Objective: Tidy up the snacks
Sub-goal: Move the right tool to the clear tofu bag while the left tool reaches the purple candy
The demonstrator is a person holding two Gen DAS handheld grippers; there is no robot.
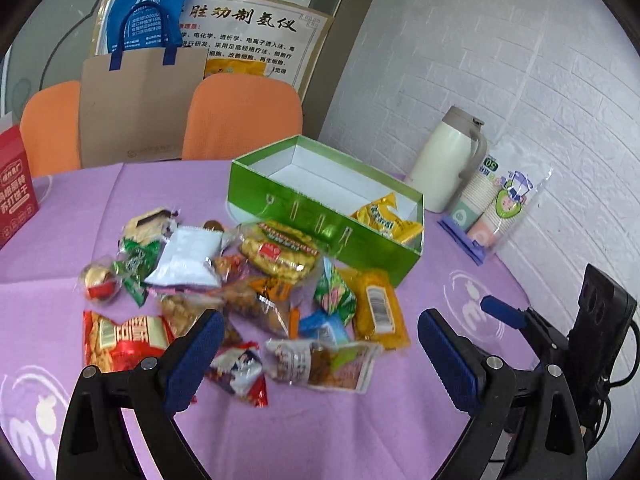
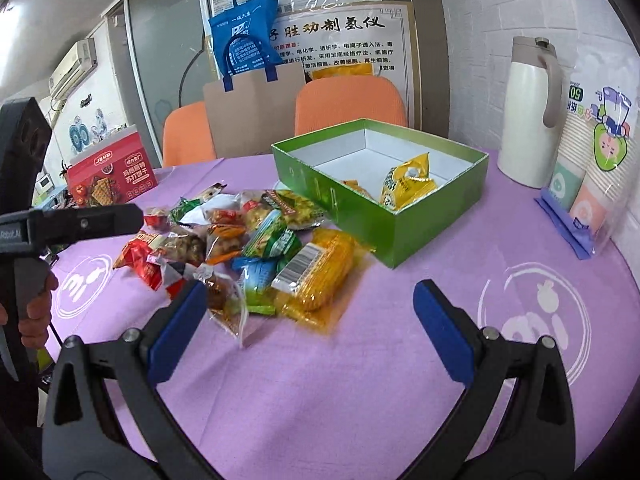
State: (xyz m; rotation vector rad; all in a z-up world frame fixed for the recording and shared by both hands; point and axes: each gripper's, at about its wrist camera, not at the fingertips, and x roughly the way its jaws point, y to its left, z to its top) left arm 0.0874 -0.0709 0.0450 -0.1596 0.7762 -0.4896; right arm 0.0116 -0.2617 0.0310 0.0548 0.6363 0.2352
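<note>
Left tool (image 1: pixel 320 350): pads spread apart, nothing between them.
Right tool (image 2: pixel 310 330): likewise apart, empty.
Snacks (image 1: pixel 240 292): heaped on the tabletop (image 1: pixel 360 432) just ahead of both tools; green box (image 1: pixel 332 220) beyond, holding a yellow packet (image 1: pixel 386 218).
Handling: likely light, crinkly, slippery; pinch a sealed edge.

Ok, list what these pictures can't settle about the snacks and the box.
- Green box contents: left wrist view, the near wall hides the floor; only a yellow packet shows.
- Snacks at the bottom of the pile: both views, covered by upper packets.
- Snack labels: too small and blurred.
- Snack under the left tongs: a finger covers part.
</note>
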